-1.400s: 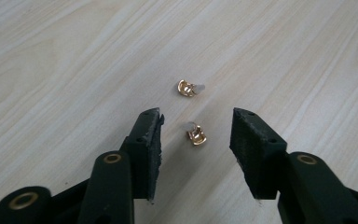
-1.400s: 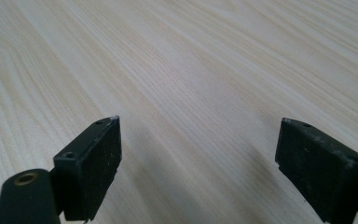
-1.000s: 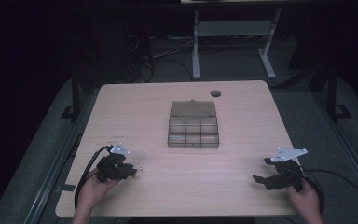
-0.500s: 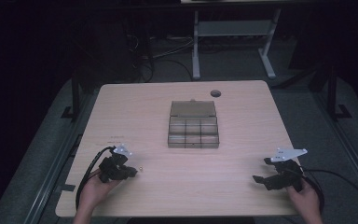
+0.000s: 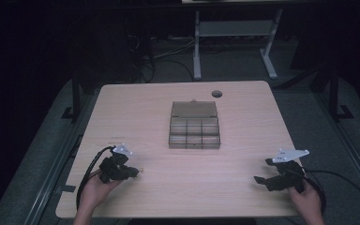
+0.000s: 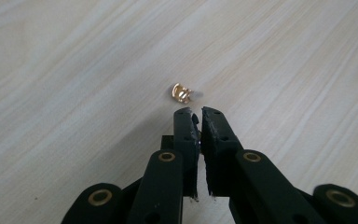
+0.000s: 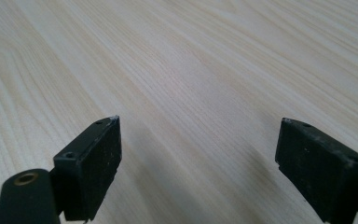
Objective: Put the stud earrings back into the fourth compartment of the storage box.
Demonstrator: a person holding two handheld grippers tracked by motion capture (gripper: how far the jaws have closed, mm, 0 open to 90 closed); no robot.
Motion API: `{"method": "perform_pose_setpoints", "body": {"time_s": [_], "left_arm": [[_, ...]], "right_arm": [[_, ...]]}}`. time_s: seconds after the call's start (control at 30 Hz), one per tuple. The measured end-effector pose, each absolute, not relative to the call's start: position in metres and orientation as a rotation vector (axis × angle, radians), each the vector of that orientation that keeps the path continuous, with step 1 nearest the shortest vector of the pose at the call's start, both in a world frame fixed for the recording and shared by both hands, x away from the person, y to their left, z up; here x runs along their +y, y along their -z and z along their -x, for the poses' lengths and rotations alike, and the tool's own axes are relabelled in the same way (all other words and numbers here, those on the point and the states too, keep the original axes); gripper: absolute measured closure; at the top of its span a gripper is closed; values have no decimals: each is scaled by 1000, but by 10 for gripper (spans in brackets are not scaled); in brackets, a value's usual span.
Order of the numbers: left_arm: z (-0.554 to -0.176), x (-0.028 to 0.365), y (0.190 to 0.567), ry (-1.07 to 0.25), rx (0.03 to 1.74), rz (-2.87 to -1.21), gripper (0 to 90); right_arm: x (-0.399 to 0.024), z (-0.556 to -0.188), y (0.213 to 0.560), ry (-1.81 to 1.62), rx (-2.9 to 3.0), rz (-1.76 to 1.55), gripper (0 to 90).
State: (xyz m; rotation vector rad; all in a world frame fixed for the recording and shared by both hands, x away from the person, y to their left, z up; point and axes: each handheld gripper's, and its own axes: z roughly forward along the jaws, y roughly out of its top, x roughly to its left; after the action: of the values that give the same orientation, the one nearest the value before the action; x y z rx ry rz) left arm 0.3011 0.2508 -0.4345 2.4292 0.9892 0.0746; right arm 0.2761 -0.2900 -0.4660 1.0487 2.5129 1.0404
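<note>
The chief risk at this moment was that the small gold-coloured metal piece (image 6: 182,93) would be missed or knocked away: it lay on the bare table (image 5: 243,187) just beyond the tips of the left gripper (image 6: 196,113), not between them, so a forward nudge with those blunt tips would likely push it along the smooth wood instead of catching it. It looked tiny, rounded and shiny, which I judged would let it roll or skid at a light touch, and pinching from a low angle could squirt it sideways. A further worry was the distance to the compartmented plastic organizer box (image 5: 194,125), which sat well apart at the table's middle with its lid (image 5: 193,109) folded back; a weak hold on so small a part could drop it on the way. The left gripper's jaws had just been closing and now stood practically together, a thin slit left between the pads, with nothing caught in them; the gold piece sat free just ahead, seemingly untouched, in the high view a bright speck (image 5: 141,170) beside the left gripper (image 5: 133,172). The right gripper (image 7: 198,140) hung low over bare wood near the table's right front, its jaws spread wide and holding nothing; in the high view it (image 5: 262,180) rested far from both the piece and the box.
</note>
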Motion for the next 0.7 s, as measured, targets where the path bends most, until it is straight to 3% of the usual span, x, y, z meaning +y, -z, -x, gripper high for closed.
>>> {"method": "perform_pose_setpoints", "body": {"time_s": [0.7], "left_arm": [[-343, 199, 390, -20, 852, -2453, 846]], "right_arm": [[-290, -275, 466, -1073, 2524, -1047, 139]]}}
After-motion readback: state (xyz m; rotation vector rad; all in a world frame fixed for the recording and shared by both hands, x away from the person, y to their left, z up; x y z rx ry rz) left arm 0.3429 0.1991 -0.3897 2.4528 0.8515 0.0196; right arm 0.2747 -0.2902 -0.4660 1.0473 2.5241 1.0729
